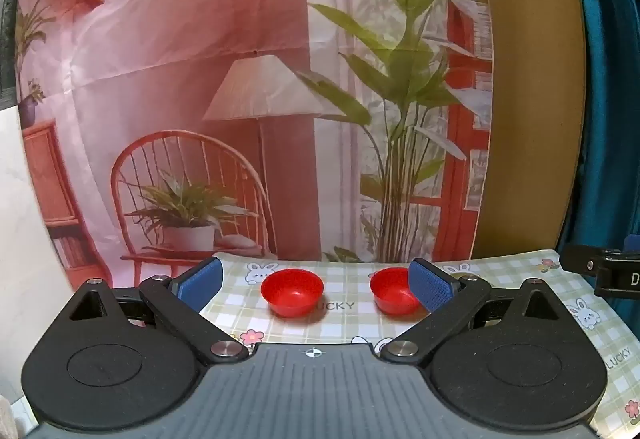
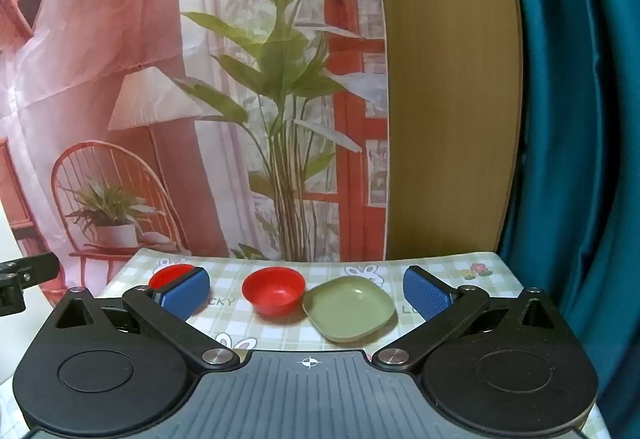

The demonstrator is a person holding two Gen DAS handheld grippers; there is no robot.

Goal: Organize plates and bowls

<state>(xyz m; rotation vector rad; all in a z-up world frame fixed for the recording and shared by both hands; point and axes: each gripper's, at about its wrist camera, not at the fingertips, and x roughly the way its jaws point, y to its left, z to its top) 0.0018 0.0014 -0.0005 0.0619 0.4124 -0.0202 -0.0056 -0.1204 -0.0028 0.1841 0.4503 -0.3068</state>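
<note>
Two small red bowls stand apart on the checked tablecloth. In the left wrist view, one red bowl (image 1: 292,292) lies between my open left gripper's (image 1: 316,285) fingers and the other red bowl (image 1: 394,295) is partly behind its right pad. In the right wrist view, a red bowl (image 2: 273,291) touches a green square plate (image 2: 349,308); both lie ahead between the fingers of my open right gripper (image 2: 308,293). The other red bowl (image 2: 170,274) peeks from behind its left pad. Both grippers are empty and hover above the table's near side.
The tablecloth (image 1: 344,323) has rabbit and flower prints. A printed backdrop (image 1: 240,79) hangs behind the table's far edge, with a wooden panel (image 2: 448,99) and a teal curtain (image 2: 568,119) to the right. The other gripper's body (image 1: 600,271) shows at the right edge.
</note>
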